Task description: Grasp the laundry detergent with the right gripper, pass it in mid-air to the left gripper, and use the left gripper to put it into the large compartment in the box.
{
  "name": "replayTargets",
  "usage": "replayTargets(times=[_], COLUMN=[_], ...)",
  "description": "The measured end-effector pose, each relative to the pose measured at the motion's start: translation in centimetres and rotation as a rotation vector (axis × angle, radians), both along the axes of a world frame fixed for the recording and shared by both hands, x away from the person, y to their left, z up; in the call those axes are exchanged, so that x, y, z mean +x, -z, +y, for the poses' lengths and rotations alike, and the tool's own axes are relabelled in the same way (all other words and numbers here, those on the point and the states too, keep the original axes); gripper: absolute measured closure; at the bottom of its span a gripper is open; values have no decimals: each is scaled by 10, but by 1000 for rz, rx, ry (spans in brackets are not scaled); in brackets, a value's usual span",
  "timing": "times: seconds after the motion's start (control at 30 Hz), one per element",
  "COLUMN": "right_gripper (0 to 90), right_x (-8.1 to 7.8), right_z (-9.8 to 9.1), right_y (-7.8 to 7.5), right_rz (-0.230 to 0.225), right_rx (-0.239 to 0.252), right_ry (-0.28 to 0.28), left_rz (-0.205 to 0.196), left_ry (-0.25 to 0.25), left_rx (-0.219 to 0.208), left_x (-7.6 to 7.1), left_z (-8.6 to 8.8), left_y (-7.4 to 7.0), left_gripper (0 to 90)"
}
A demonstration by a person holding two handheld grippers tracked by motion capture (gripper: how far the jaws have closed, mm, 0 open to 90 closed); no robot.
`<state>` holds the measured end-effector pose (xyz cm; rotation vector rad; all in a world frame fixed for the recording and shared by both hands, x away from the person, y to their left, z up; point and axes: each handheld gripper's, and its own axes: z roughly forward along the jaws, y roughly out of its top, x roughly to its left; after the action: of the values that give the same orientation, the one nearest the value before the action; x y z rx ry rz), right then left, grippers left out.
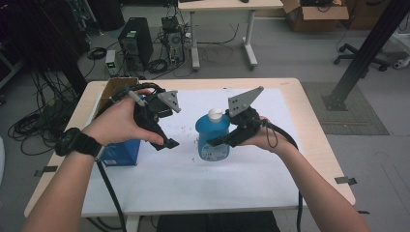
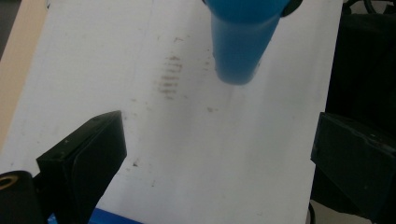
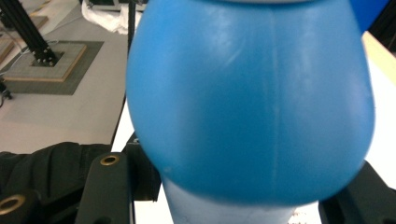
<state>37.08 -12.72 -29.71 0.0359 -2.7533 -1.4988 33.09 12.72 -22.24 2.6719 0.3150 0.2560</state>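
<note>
A blue plastic bottle (image 1: 212, 135) with a white cap (image 1: 215, 114) hangs over the middle of the white sheet (image 1: 193, 183). My right gripper (image 1: 218, 140) comes in from the right and is shut on its body. In the right gripper view the bottle (image 3: 252, 102) bulges between the two black jaws of the right gripper (image 3: 233, 198). My left gripper (image 1: 162, 131) is held to the left of the bottle, apart from it. Its jaws stand wide, the left gripper (image 2: 219, 154) holding nothing, with the bottle (image 2: 240, 42) ahead of it, its base clear of the sheet.
A blue box (image 1: 118, 152) lies at the table's left under my left wrist, and an open cardboard box (image 1: 112, 89) stands behind it. The wooden table (image 1: 316, 140) shows around the sheet. On the floor beyond are a computer tower (image 1: 134, 41), cables and another desk (image 1: 222, 29).
</note>
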Motion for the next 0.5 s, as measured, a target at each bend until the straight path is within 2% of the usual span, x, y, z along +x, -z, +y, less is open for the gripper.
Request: replayTargets(times=[0.17, 0.5], right_gripper=[420, 422], right_x=[-1, -1], right_z=[14, 34], right_y=[-9, -17], right_rz=[4, 7], right_rx=[-33, -44], right_ry=[-27, -57], left_rz=[-12, -33], left_ry=[7, 33], left_rx=[-14, -14], left_x=[-2, -5], left_z=[-2, -11], left_y=[-9, -27], left_gripper=[38, 37])
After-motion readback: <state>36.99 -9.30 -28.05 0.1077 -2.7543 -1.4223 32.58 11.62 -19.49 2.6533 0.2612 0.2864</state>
